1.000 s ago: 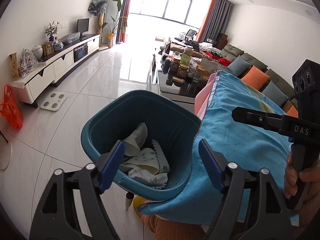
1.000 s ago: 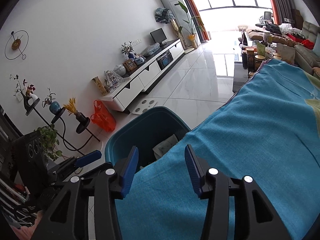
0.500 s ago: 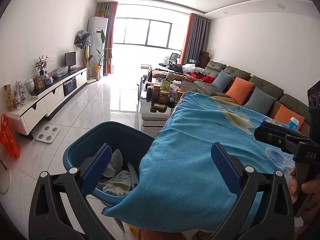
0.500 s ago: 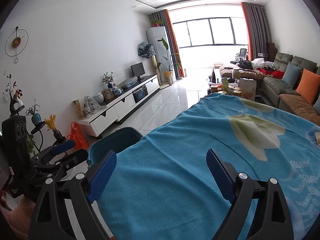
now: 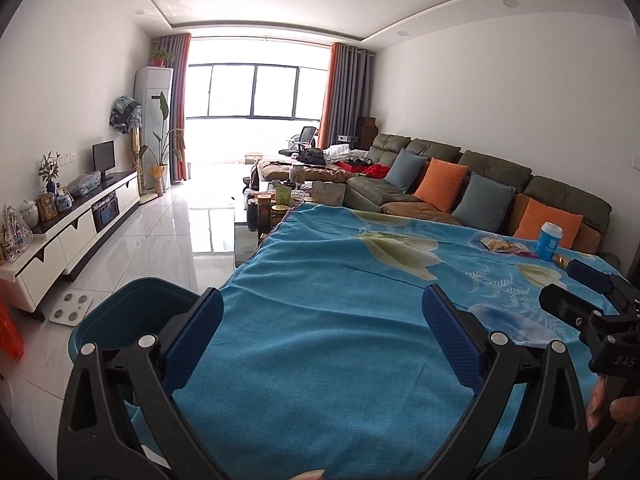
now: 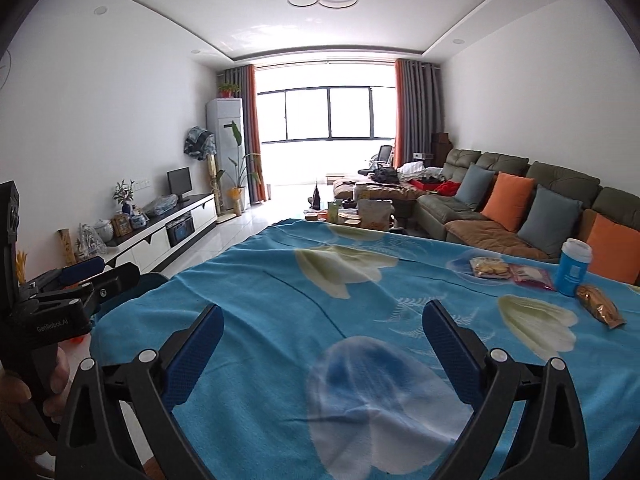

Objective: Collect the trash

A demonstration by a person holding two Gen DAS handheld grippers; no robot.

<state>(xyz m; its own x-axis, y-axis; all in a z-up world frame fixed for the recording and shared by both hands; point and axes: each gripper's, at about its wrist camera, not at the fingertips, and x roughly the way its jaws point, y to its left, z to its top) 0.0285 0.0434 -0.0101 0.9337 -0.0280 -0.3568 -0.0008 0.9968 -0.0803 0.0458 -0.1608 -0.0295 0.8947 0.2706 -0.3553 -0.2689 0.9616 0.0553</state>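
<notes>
Both tongs are released and carry nothing: the left tongs [image 5: 322,332] stand wide over the near part of the counter [image 6: 280,320] with its blue cloth, and the right tongs [image 6: 322,344] are just finishing opening, nothing between them. The remaining trash lies at the far right: a cookie packet [image 6: 489,267], a pink wrapper [image 6: 530,276], a brown snack bag [image 6: 599,305] and a blue cup [image 6: 573,266]. The teal bin [image 5: 132,312] sits low at the near left edge, so the right tongs should probably reach for one flat wrapper, pinch it low without snagging cloth, then carry it across.
</notes>
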